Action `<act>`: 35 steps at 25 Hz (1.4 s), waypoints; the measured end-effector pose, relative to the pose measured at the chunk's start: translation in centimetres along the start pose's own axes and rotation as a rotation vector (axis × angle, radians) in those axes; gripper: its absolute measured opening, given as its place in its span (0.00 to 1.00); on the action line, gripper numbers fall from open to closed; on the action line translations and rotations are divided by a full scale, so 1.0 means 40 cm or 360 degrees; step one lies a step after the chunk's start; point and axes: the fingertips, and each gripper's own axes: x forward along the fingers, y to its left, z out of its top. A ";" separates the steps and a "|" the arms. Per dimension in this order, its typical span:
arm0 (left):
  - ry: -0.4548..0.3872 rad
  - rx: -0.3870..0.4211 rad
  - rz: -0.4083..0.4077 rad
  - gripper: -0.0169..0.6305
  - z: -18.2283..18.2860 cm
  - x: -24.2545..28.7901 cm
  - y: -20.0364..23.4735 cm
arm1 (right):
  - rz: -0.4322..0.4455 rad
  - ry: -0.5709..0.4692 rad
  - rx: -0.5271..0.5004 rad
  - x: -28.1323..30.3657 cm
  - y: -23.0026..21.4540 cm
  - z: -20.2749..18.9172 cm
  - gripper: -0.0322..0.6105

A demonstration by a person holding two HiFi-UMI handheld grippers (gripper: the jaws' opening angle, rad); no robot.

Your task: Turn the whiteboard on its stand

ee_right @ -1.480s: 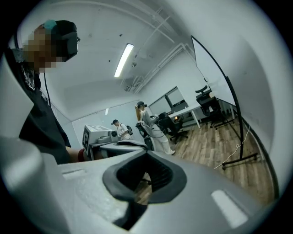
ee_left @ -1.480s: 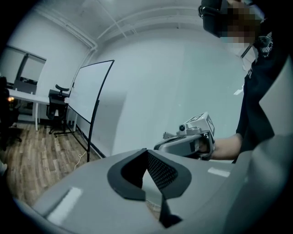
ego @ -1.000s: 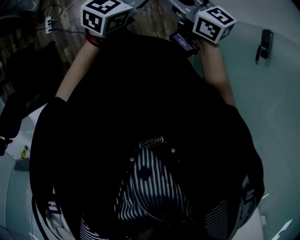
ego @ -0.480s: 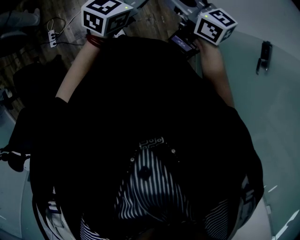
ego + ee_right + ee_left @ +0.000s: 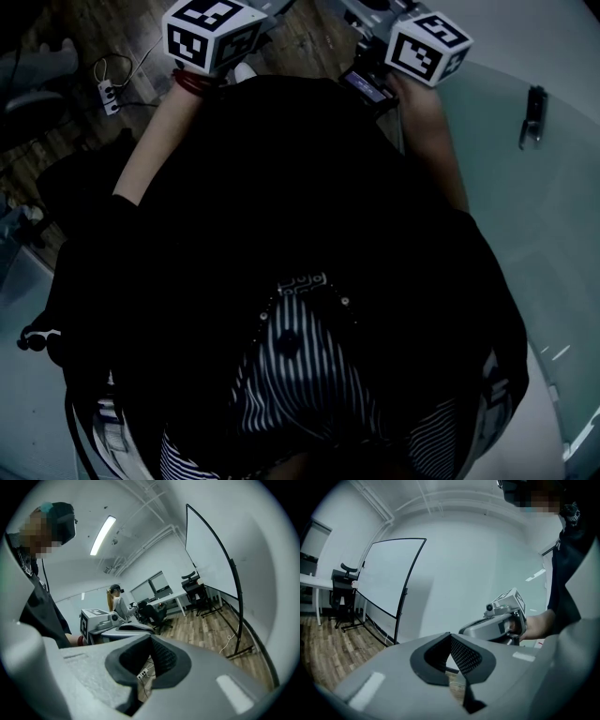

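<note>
Left gripper view places the whiteboard (image 5: 389, 576) at the left. It is upright in its black stand (image 5: 400, 616) on the wood floor (image 5: 328, 648) and well apart from the tool. At centre, the left gripper (image 5: 451, 636) has its jaws pressed together with nothing between them. Right gripper view shows the right gripper (image 5: 151, 637) at centre, its jaws likewise closed and empty. At the far right the board's curved black frame rises from a foot resting on the floor. Assessment: the task stands at the approach step, with the board untouched and not yet turned. The next move calls for closing the distance to the frame and parting the jaws of at least one gripper. That gripper then takes the frame's side edge before the board is swung about its pivot, taking care that the stand's feet do not shift.
</note>
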 end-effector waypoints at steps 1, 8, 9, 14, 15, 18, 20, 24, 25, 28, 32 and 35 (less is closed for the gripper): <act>-0.0003 -0.0001 -0.0006 0.03 0.002 0.003 -0.008 | -0.0019 -0.0006 0.0011 -0.008 -0.003 0.000 0.05; -0.0022 0.0002 -0.0044 0.03 0.011 -0.022 -0.021 | -0.0020 0.0024 0.0026 0.014 0.016 0.030 0.05; -0.0027 0.0002 -0.0037 0.03 0.013 -0.027 -0.004 | -0.0010 0.0030 0.0026 0.030 0.013 0.037 0.05; -0.0020 -0.0009 0.0011 0.03 0.011 -0.031 0.049 | 0.0045 0.0036 0.0036 0.072 -0.011 0.041 0.05; -0.0015 -0.0012 0.0019 0.03 0.009 -0.029 0.051 | 0.0059 0.0039 0.0036 0.072 -0.013 0.039 0.05; -0.0003 -0.0011 0.0041 0.03 0.019 -0.023 0.087 | 0.0104 0.0058 0.0031 0.101 -0.033 0.049 0.05; -0.0004 -0.0001 0.0049 0.03 0.035 -0.014 0.133 | 0.0133 0.0061 0.0033 0.139 -0.060 0.071 0.05; -0.0015 0.0001 0.0057 0.03 0.066 0.021 0.194 | 0.0192 0.0043 0.0047 0.170 -0.113 0.121 0.05; -0.0019 -0.0008 0.0058 0.03 0.075 0.035 0.207 | 0.0201 0.0043 0.0044 0.173 -0.130 0.135 0.05; -0.0032 -0.0022 0.0070 0.03 0.101 0.080 0.246 | 0.0210 0.0051 0.0018 0.179 -0.182 0.174 0.05; -0.0035 -0.0002 0.0078 0.03 0.140 0.133 0.289 | 0.0240 0.0042 0.0062 0.187 -0.245 0.215 0.05; -0.0038 -0.0006 0.0107 0.03 0.170 0.176 0.354 | 0.0277 0.0036 0.0101 0.220 -0.309 0.259 0.05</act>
